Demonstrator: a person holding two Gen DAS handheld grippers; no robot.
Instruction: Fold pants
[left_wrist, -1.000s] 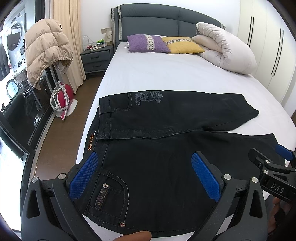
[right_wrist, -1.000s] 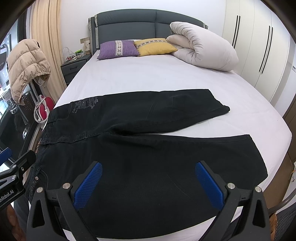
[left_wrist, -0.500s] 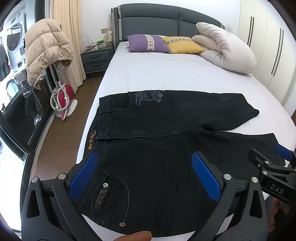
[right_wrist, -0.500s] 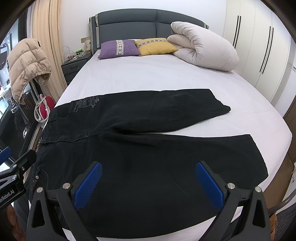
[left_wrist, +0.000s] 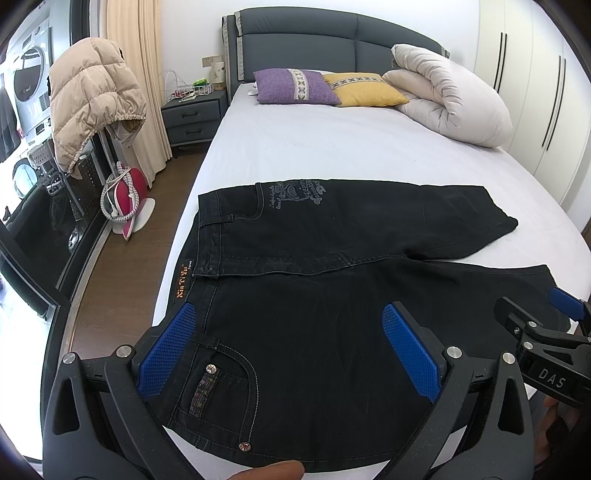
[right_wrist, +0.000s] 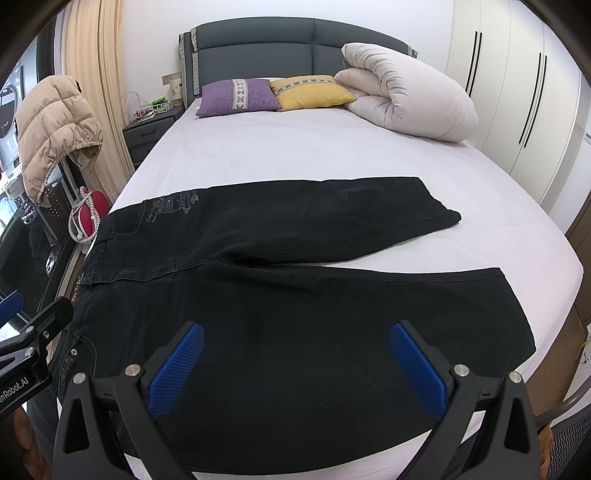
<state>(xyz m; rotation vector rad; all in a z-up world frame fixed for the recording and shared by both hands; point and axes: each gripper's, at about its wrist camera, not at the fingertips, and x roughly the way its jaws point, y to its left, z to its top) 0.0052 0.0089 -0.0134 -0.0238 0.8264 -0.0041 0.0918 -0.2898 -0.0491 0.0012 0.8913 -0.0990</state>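
Observation:
Black jeans (left_wrist: 332, 258) lie flat across the white bed (left_wrist: 332, 147), waistband at the left, both legs spread toward the right. They also show in the right wrist view (right_wrist: 295, 288). My left gripper (left_wrist: 291, 350) is open and empty, hovering over the near hip and front pocket. My right gripper (right_wrist: 295, 363) is open and empty, above the near leg. The right gripper's side shows at the right edge of the left wrist view (left_wrist: 535, 339).
A rolled white duvet (left_wrist: 454, 96), a purple pillow (left_wrist: 295, 86) and a yellow pillow (left_wrist: 364, 88) lie at the head of the bed. A nightstand (left_wrist: 192, 118) and a beige jacket (left_wrist: 88, 103) stand left. Wardrobes (right_wrist: 517, 92) line the right wall.
Both grippers have hardly moved, and both stay open. The jeans lie as before.

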